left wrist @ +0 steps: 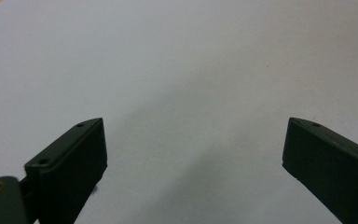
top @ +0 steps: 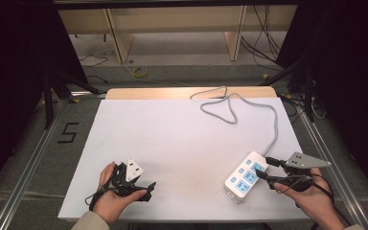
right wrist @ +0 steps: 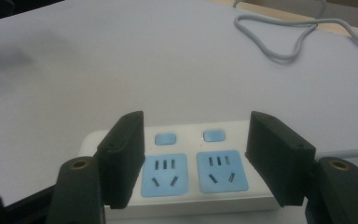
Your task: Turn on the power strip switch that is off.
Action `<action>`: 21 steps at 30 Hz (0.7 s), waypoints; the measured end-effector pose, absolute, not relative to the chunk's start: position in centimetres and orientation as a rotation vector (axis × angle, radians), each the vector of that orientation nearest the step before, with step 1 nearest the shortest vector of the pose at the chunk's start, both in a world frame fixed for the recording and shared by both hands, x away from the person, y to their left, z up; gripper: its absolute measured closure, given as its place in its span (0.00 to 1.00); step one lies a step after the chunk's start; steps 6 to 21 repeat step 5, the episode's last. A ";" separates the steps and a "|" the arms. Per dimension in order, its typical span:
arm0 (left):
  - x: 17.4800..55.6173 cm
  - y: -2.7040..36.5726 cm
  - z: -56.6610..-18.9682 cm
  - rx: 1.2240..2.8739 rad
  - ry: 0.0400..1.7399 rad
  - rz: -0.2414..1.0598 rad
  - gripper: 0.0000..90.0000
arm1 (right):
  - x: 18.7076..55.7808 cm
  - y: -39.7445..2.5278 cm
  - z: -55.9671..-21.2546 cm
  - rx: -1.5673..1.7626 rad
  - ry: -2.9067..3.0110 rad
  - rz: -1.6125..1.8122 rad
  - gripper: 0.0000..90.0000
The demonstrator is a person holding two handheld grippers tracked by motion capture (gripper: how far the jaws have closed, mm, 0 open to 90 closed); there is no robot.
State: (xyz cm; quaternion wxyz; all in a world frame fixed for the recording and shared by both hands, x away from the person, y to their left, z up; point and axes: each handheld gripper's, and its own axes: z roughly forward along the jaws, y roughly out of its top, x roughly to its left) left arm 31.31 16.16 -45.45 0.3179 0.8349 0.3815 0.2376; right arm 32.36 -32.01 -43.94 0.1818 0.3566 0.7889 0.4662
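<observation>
fingers of the right gripper (right wrist: 196,154) stand apart, straddling 2 blue sockets of the white power strip (top: 247,176), not clamped on it. the strip lies at the near right of the white table (top: 172,139), its grey cable (top: 230,108) looping away. left gripper (top: 146,188) fingers are spread wide over bare table.

White-topped table (top: 172,129), power strip (top: 246,176), grey cable (top: 230,108) on it

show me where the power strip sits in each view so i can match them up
High view: the power strip lies lower right on the white sheet, just left of the right gripper.
Left gripper view: bare white sheet between open jaws.
Right gripper view: bottom centre, between the open jaws.
Shared landmark: its looped grey cable.
</observation>
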 end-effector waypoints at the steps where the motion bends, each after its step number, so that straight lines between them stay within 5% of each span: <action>1: 31.3 16.1 -45.4 2.198 1.003 0.625 0.07 | 32.3 -32.0 -43.9 1.007 2.226 1.315 0.41; 21: 31.4 16.0 -45.5 2.192 1.005 0.610 0.07 | 32.3 -32.0 -43.9 1.003 2.223 1.318 0.40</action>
